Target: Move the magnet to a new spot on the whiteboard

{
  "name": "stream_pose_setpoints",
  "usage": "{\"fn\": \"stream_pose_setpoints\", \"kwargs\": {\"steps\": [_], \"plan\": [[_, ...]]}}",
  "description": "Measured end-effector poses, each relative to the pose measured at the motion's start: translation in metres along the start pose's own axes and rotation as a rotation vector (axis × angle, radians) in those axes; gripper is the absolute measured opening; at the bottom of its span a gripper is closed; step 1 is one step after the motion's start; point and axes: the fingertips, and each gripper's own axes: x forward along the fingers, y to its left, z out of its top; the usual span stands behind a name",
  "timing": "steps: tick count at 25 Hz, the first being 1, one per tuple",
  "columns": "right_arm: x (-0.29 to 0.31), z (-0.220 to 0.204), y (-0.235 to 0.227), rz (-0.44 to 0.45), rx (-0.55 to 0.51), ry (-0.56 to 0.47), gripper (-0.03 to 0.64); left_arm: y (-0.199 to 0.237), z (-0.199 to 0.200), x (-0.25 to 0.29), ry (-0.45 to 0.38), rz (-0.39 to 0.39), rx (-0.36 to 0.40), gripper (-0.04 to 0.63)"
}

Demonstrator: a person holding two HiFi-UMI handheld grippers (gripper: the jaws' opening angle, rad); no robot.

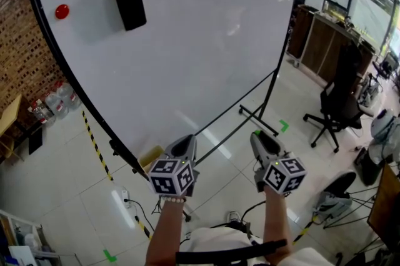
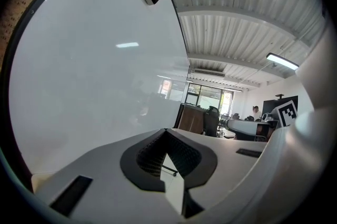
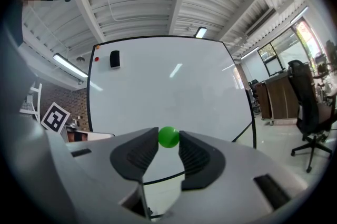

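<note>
Right gripper (image 3: 168,142) pinches small round green magnet (image 3: 168,136) at jaw tips, held off the big white whiteboard (image 3: 179,97). Left gripper (image 2: 166,132) closed, empty. Next, IMO: press it flat-on to bare board, clear of rectangular black eraser (image 3: 115,59) & round red magnet (image 3: 96,59); let go once stuck.

Grey left gripper (image 1: 185,138), right gripper (image 1: 259,135) (black ribbed pads (image 3: 141,155)), checkered marker cubes (image 1: 172,176)
</note>
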Motion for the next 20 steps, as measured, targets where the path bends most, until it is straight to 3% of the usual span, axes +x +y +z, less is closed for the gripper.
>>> {"fn": "stream_pose_setpoints", "kwargs": {"steps": [11,20], "plan": [[0.020,0.003,-0.005,0.034,-0.011,0.008,0.129,0.010,0.002,0.002,-0.010,0.041,-0.013,-0.008],[0.062,0.053,-0.012,0.087,-0.111,-0.031,0.129,0.025,0.009,0.001,-0.017,0.102,-0.014,-0.008]]}}
